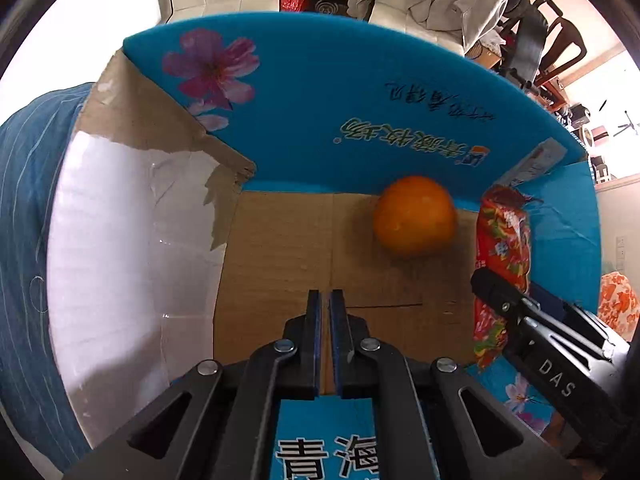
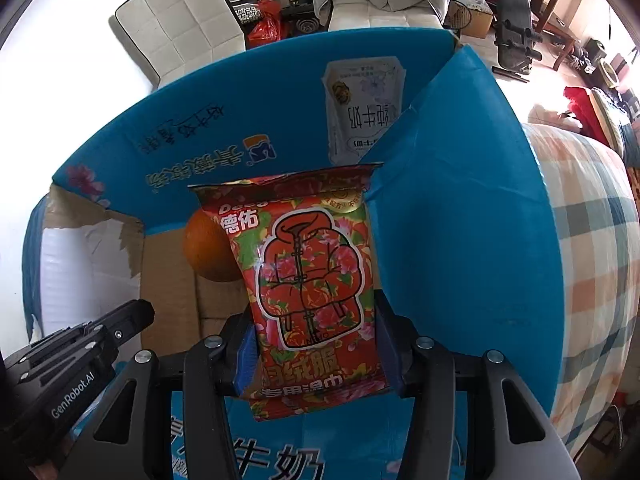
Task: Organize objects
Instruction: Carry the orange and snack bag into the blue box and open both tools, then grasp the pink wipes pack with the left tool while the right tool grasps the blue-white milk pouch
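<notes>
An open blue cardboard box (image 1: pixel 360 92) with a brown floor fills both views. An orange (image 1: pixel 414 216) lies on the box floor toward the far right; it also shows in the right wrist view (image 2: pixel 208 254), partly behind the packet. My left gripper (image 1: pixel 325 300) is shut and empty, over the box floor, left of the orange. My right gripper (image 2: pixel 314 320) is shut on a red flowered wet-wipe packet (image 2: pixel 310 284) and holds it inside the box by the right wall. In the left wrist view the packet (image 1: pixel 502 248) stands edge-on beside the right gripper (image 1: pixel 496 292).
The box's left flap (image 1: pixel 120 240) is white inside and torn at the corner. A milk carton picture (image 2: pixel 362 116) is on the far wall. A checked blanket (image 2: pixel 592 240) lies right of the box, blue cloth (image 1: pixel 24 208) left. Chairs and clutter stand behind.
</notes>
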`<action>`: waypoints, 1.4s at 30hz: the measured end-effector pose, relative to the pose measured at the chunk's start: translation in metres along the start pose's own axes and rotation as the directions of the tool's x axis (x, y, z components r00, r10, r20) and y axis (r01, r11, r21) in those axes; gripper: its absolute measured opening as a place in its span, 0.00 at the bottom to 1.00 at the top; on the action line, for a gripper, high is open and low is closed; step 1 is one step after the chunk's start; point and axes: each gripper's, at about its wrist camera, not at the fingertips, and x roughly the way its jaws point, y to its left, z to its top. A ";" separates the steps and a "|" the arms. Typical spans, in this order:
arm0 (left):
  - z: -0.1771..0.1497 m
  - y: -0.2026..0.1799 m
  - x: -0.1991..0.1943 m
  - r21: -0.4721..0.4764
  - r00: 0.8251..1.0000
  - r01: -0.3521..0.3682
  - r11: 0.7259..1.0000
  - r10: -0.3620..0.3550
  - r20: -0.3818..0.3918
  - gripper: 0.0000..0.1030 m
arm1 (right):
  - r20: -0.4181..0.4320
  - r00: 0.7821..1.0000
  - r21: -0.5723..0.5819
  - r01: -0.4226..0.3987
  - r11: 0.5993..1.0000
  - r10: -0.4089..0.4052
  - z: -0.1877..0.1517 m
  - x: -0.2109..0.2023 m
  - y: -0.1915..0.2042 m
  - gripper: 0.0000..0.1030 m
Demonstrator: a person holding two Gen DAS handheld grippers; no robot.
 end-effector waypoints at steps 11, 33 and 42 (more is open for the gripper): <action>-0.002 0.021 0.004 -0.041 0.998 -0.039 0.998 0.037 -0.046 0.29 | -0.222 0.975 -0.020 0.008 1.000 -0.013 0.023 0.047 0.006 0.66; -0.215 0.060 -0.064 0.111 0.987 -0.152 0.982 0.156 -0.036 0.84 | -0.428 0.880 0.223 -0.120 0.967 0.207 -0.144 -0.168 -0.062 0.85; -0.243 0.064 -0.003 0.070 0.977 -0.162 0.984 0.170 -0.132 0.56 | -0.648 0.730 0.239 -0.075 0.968 0.217 -0.242 -0.130 -0.021 0.85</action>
